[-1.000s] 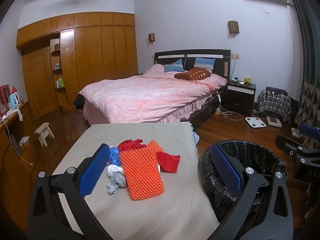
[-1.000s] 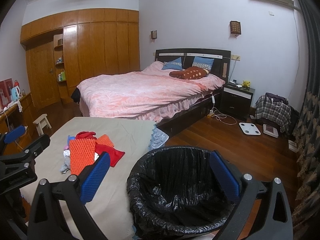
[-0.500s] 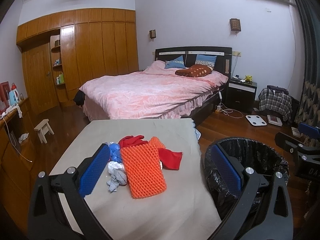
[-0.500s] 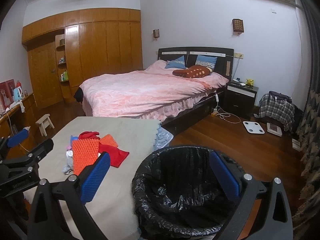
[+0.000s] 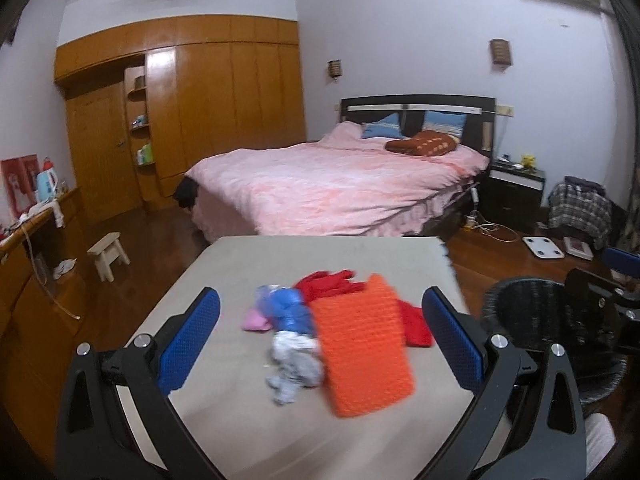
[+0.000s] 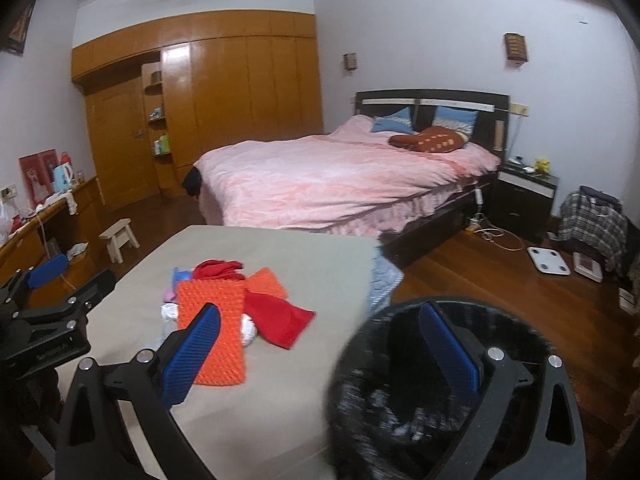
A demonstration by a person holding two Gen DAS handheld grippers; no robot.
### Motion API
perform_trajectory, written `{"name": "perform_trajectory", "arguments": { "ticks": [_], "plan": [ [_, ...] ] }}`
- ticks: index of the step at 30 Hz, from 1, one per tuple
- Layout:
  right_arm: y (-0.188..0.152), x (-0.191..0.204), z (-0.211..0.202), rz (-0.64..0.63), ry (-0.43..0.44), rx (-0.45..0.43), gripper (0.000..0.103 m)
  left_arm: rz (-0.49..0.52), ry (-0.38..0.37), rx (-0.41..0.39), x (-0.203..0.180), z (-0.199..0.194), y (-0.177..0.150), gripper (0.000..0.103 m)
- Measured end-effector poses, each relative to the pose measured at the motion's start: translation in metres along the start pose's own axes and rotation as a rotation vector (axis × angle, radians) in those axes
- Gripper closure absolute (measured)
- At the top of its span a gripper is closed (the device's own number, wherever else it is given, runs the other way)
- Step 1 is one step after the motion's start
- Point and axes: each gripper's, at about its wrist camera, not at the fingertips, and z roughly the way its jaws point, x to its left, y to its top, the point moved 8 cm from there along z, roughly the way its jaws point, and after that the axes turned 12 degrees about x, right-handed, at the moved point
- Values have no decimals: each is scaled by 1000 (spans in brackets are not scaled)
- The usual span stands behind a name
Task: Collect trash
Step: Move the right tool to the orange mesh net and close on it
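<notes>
Trash (image 5: 320, 328) lies heaped mid-counter (image 5: 360, 252): left to right, a pink scrap, blue wad, crumpled tissue, orange foam net (image 5: 360, 350) and red cloth. All look light, soft and crushable; pinch the net's near edge. Both left tongs (image 5: 320, 338) and right tongs (image 6: 320, 354) are spread, empty; bin (image 6: 400, 396) stands right.

Pale lilac walls (image 5: 420, 40), a wooden wardrobe (image 5: 208, 112), a pink-covered bed (image 5: 340, 188) by a dark nightstand (image 5: 516, 192), glossy wood floor (image 6: 500, 280).
</notes>
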Motion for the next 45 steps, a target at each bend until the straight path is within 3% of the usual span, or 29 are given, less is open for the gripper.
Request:
{"name": "perform_trajectory", "arguments": {
  "ticks": [8, 13, 22, 27, 30, 33, 41, 45],
  "plan": [
    [-6, 52, 69, -70, 40, 73, 14, -27, 75, 61, 53, 38, -14, 5],
    [-20, 76, 112, -93, 65, 151, 27, -29, 87, 82, 69, 54, -23, 5],
    [-40, 104, 151, -123, 134, 239, 50, -43, 102, 111, 88, 78, -36, 5],
    [-51, 113, 164, -130, 165, 292, 70, -41, 107, 123, 90, 81, -40, 5],
    [-55, 114, 164, -146, 177, 301, 89, -43, 106, 131, 90, 83, -42, 5],
    [-57, 116, 162, -157, 206, 310, 97, -45, 112, 134, 88, 84, -43, 5],
    [-48, 105, 146, -153, 204, 277, 103, -40, 110, 130, 81, 80, -43, 5],
    [-49, 102, 147, -152, 210, 296, 94, -41, 112, 130, 81, 80, -44, 5]
  ]
}}
